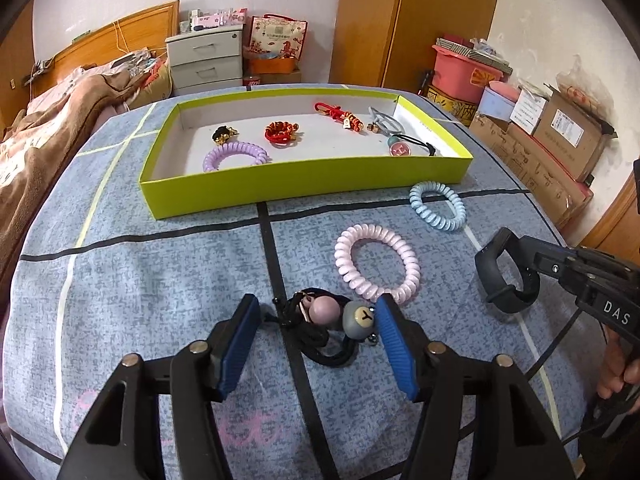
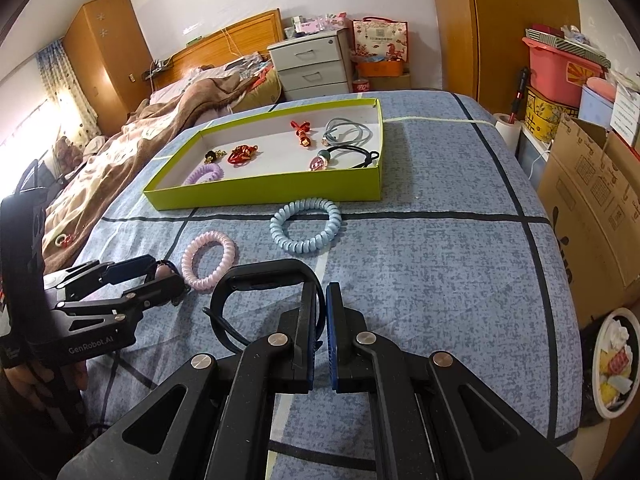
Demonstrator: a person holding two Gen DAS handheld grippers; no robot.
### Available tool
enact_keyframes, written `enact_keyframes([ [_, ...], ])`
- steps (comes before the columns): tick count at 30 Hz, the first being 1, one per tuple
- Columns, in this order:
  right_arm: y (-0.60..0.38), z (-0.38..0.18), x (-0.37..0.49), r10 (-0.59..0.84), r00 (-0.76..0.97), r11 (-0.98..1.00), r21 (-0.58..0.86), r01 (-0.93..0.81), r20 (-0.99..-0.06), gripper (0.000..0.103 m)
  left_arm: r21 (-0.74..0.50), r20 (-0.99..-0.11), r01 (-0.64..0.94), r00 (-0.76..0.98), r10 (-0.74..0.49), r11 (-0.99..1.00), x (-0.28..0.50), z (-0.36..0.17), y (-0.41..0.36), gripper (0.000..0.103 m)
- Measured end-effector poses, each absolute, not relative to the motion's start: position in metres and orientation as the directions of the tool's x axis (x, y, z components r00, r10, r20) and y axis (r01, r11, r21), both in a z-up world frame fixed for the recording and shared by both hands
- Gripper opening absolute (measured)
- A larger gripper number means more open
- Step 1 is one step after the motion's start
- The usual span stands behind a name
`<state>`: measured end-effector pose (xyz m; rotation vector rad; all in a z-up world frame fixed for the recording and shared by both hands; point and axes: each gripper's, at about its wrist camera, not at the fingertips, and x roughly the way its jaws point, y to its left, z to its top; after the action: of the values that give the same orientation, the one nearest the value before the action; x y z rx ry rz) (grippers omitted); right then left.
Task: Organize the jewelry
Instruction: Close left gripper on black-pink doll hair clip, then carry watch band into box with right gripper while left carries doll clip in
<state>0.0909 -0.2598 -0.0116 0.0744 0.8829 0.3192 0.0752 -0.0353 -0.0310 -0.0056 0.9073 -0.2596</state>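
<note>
I held my left gripper [image 1: 316, 336] tipped down over the bed [image 1: 160, 272], its jaws spread wide on each side of the black hair tie with beads [image 1: 332, 320], not pressing it. My right gripper [image 2: 322, 320] also pointed down, jaws pinching the black wristband [image 2: 256, 280]. The green tray [image 1: 304, 184] sat farther back on the bed.

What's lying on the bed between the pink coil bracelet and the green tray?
Only bare blue bedsheet separates the pink coil bracelet from the green tray, clearest in the left wrist view.
</note>
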Motion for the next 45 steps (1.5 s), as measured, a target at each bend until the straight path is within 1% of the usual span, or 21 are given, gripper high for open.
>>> enact_keyframes([
  [2,-0.259,-0.012,0.09,0.305,0.592,0.95,0.195,-0.243,-0.746,0.005,-0.125,-0.775,0.221,0.587,-0.235,0.967,0.075,-0.03,-0.034,0.045],
  [6,-0.259,-0.012,0.089,0.3,0.592,0.952,0.192,-0.24,-0.748,0.005,-0.148,-0.771,0.22,0.585,-0.252,0.964,0.073,-0.03,-0.03,0.039],
  [8,-0.259,-0.012,0.089,0.298,0.593,0.952,0.191,-0.237,-0.748,0.005,-0.153,-0.769,0.217,0.587,-0.254,0.964,0.072,-0.029,-0.028,0.032],
  [9,-0.258,-0.012,0.088,0.297,0.593,0.953,0.191,-0.236,-0.749,0.005,-0.157,-0.767,0.213,0.589,-0.255,0.964,0.072,-0.029,-0.027,0.032],
  [11,-0.258,-0.013,0.087,0.296,0.593,0.953,0.19,-0.235,-0.749,0.005,-0.159,-0.765,0.212,0.591,-0.256,0.964,0.071,-0.029,-0.026,0.021],
  [36,-0.254,-0.009,0.084,0.301,0.601,0.952,0.195,-0.236,-0.74,0.005,-0.169,-0.72,0.189,0.647,-0.252,0.967,0.062,-0.009,-0.013,0.021],
  [45,-0.25,0.006,0.088,0.322,0.628,0.946,0.215,-0.242,-0.709,0.005,-0.163,-0.695,0.186,0.675,-0.247,0.969,0.066,0.008,-0.005,0.021],
])
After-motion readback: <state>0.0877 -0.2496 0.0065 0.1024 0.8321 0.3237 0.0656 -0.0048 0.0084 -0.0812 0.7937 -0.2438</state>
